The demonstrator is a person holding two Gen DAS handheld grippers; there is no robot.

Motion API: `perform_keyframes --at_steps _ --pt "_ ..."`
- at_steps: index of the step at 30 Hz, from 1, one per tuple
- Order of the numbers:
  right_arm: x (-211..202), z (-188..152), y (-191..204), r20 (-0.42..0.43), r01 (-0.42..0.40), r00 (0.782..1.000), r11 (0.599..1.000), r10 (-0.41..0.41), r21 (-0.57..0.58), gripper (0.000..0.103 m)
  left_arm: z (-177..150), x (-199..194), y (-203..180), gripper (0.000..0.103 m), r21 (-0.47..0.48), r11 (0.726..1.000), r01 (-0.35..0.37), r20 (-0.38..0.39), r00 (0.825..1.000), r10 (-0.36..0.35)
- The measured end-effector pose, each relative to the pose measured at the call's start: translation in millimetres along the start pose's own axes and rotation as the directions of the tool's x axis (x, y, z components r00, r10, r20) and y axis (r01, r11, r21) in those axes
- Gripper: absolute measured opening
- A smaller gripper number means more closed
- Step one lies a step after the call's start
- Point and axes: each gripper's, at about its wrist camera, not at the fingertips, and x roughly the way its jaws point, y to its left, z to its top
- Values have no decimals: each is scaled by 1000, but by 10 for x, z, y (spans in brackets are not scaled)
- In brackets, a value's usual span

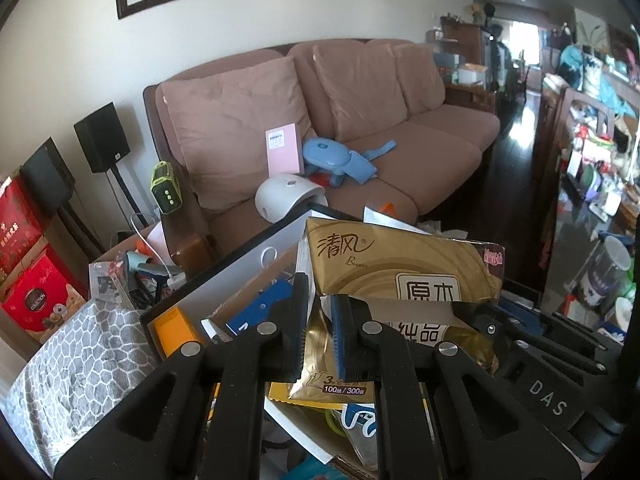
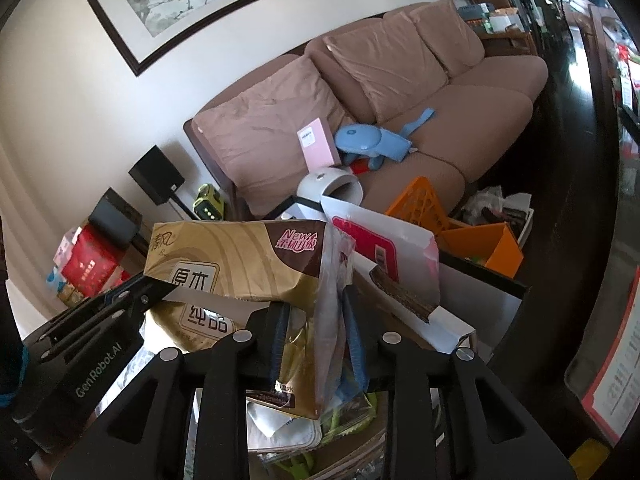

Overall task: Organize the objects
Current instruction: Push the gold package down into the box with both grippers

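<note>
The left claw (image 1: 318,334) pinches the left end of the gold tissue pack (image 1: 400,268), held above a cluttered box (image 1: 224,280). The right claw (image 2: 316,344) clasps its right end, before the sofa (image 2: 460,120).

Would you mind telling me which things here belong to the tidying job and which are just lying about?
In hand:
- gold tissue pack
- left gripper, pinching the pack
- right gripper, at the pack's other end

Lying about:
- pink booklet on the sofa
- blue toy
- orange basket
</note>
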Motion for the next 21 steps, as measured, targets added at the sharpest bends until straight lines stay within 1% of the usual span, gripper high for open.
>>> perform_keyframes --at_steps 8,21 --pt "36 -23 5 -26 7 1000 1000 -7 -8 31 -73 102 21 10 6 1000 -9 -31 999 9" --pt "118 -54 33 -62 21 998 999 -22 -29 33 -192 191 67 10 21 1000 -15 -47 999 16"
